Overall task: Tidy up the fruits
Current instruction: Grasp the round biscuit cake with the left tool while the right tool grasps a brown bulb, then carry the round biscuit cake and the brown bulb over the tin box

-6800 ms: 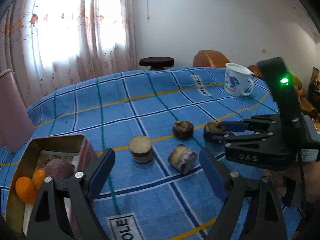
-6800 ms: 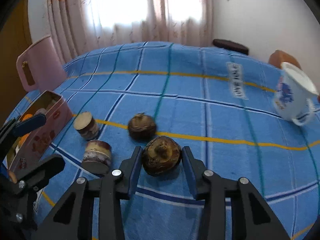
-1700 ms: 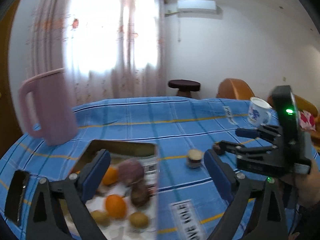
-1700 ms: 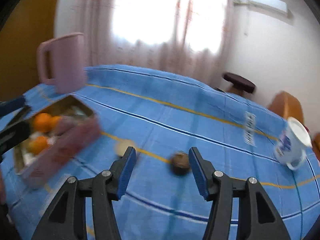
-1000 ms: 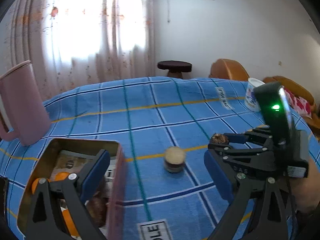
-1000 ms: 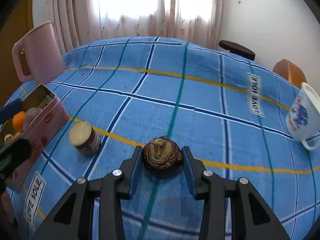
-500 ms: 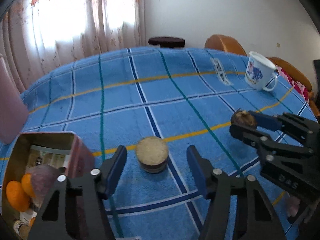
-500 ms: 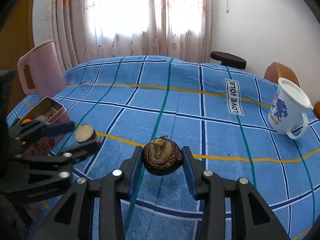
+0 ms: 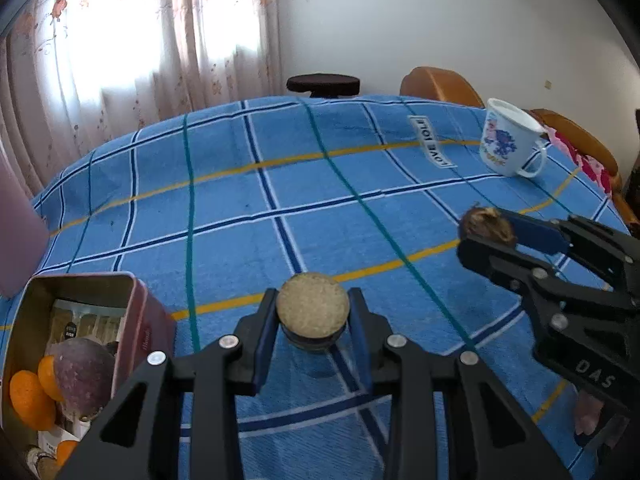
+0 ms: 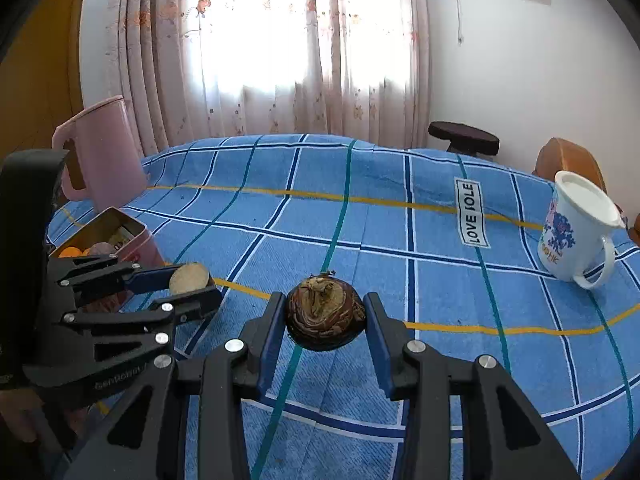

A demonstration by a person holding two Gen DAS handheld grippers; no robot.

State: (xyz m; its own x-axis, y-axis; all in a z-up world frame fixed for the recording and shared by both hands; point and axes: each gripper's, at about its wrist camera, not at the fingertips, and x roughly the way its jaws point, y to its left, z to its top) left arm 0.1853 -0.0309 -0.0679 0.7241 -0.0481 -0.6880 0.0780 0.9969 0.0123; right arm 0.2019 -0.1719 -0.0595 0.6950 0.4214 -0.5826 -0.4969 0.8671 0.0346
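My left gripper [image 9: 313,320] is shut on a cut, tan-topped root chunk [image 9: 313,309] and holds it just above the blue checked cloth. It also shows in the right wrist view [image 10: 188,278]. My right gripper [image 10: 325,322] is shut on a round brown fruit [image 10: 325,313], lifted off the cloth; it also shows in the left wrist view [image 9: 486,226]. A pink tin box [image 9: 136,312] at the lower left holds oranges [image 9: 30,398] and a purple fruit [image 9: 82,372].
A white printed mug [image 9: 506,142] stands at the far right of the table [image 9: 320,200]. A pink pitcher [image 10: 102,160] stands at the far left behind the tin. A dark stool [image 10: 464,136] and an orange chair [image 9: 438,82] are beyond the table.
My left gripper has closed on the root chunk and lifted it slightly. My right gripper has kept the brown fruit and raised it a little.
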